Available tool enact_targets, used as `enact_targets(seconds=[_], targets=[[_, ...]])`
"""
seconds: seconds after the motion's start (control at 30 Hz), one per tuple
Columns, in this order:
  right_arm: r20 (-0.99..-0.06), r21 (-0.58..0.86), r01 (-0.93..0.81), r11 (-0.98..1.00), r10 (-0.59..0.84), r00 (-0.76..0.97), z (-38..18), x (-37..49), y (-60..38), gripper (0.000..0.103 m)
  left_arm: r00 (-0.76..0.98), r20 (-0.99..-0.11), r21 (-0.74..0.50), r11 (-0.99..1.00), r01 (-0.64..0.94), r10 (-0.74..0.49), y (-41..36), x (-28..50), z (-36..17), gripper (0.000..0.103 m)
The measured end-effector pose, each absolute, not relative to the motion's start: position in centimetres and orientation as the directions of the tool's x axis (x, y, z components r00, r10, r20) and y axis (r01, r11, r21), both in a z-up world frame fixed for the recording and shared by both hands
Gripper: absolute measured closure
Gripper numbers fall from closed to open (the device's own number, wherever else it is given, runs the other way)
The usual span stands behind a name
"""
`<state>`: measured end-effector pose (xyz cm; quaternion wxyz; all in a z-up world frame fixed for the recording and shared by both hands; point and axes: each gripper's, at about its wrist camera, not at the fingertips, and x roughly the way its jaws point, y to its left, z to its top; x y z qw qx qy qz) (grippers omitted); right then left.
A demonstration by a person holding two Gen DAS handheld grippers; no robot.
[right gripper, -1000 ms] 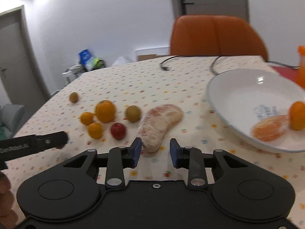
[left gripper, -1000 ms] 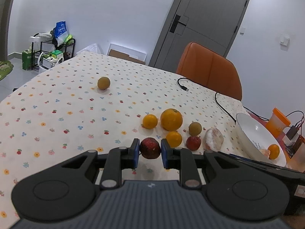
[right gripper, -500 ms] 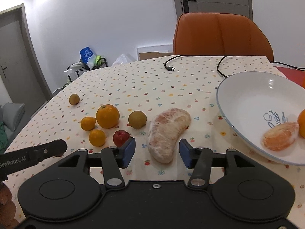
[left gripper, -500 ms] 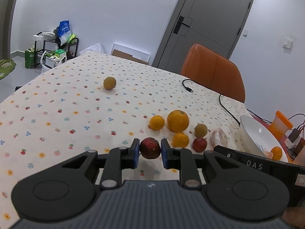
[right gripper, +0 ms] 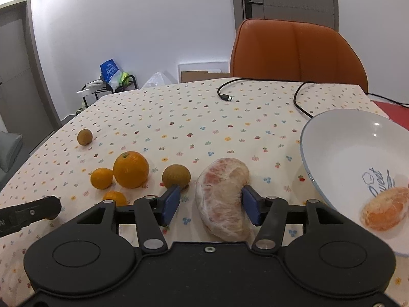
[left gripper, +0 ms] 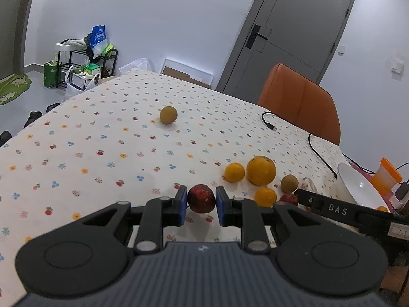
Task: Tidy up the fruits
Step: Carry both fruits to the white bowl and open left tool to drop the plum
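My left gripper (left gripper: 200,204) is shut on a dark red fruit (left gripper: 201,198), held above the flowered tablecloth. Ahead lie a big orange (left gripper: 261,170), two small oranges (left gripper: 234,172) (left gripper: 265,196), a brown fruit (left gripper: 289,183), a red fruit (left gripper: 288,199) and a lone brown fruit (left gripper: 168,114) farther off. My right gripper (right gripper: 209,204) stands open around a peeled pomelo segment (right gripper: 223,199) that lies on the cloth, its right pad close to the segment. The white bowl (right gripper: 340,153) at right holds a peeled orange piece (right gripper: 386,212).
An orange chair (right gripper: 296,51) stands behind the table. A black cable (right gripper: 299,97) runs over the far cloth. An orange-lidded cup (left gripper: 386,179) stands beyond the bowl. In the right wrist view the same fruit cluster (right gripper: 131,169) lies left of the segment.
My right gripper opened wider and moved forward, so the pomelo segment now lies between its fingers. My left gripper, still holding the red fruit, drew back and left from the fruit cluster.
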<state>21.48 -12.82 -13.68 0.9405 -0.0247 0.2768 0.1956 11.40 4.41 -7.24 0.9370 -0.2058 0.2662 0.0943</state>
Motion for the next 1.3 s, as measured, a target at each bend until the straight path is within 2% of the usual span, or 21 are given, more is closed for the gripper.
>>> enact_targets(seconds=[0.03,0.07,0.67,1.3], targets=[[-0.528,0.057,-0.378,0.924,0.349,0.774,-13.7,21.5,-12.9,0.065,0.841,-0.537,-0.335,0.898,-0.285,0.067,4.4,11.4,-7.2,0.081],[-0.527,0.063,-0.379,0.923,0.353,0.773,-13.6,21.5,-13.1,0.067,0.842,-0.535,-0.332,0.899,-0.285,0.069,4.3,11.4,-7.1,0.081],[-0.450,0.153,-0.446,0.882,0.464,0.763,-11.4,18.2,-16.5,0.067,0.857,-0.513,-0.298,0.926,-0.232,0.049,1.2,11.7,-5.5,0.081],[-0.359,0.170,-0.401,0.900,0.436,0.826,-8.9,18.5,-22.0,0.067,0.883,-0.468,-0.243,0.962,-0.121,-0.007,-4.4,14.4,-2.3,0.081]])
